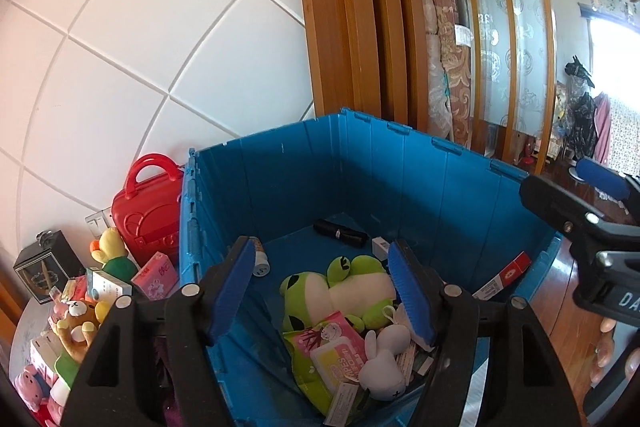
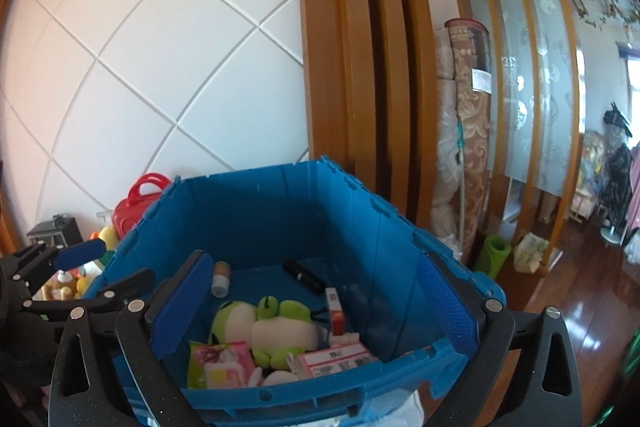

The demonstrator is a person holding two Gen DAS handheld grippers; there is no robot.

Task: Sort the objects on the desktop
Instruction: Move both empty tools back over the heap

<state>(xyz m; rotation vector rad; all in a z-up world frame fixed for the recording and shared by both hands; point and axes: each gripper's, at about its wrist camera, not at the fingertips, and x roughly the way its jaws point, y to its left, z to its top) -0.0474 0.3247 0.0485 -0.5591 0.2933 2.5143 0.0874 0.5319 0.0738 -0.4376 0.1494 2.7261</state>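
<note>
A blue plastic crate (image 1: 452, 195) (image 2: 256, 211) stands in front of both grippers. Inside lie a green frog plush (image 1: 340, 291) (image 2: 272, 323), a pink wipes pack (image 1: 336, 351) (image 2: 224, 363), a white bunny plush (image 1: 382, 363), a black pouch (image 1: 340, 233) (image 2: 304, 277), a small bottle (image 1: 260, 263) (image 2: 221, 279) and a red-and-white box (image 1: 504, 275) (image 2: 336, 315). My left gripper (image 1: 322, 287) hangs over the crate's near side, open, nothing pressed between its blue pads. My right gripper (image 2: 316, 307) is wide open over the near rim and holds nothing.
Left of the crate are a red toy case (image 1: 148, 211), a pink tissue pack (image 1: 156, 275), a black box (image 1: 44, 267) and several plush toys (image 1: 80, 319). Rolled carpets (image 2: 468, 147) and a green mat roll (image 2: 494, 255) stand behind, by the wooden frame.
</note>
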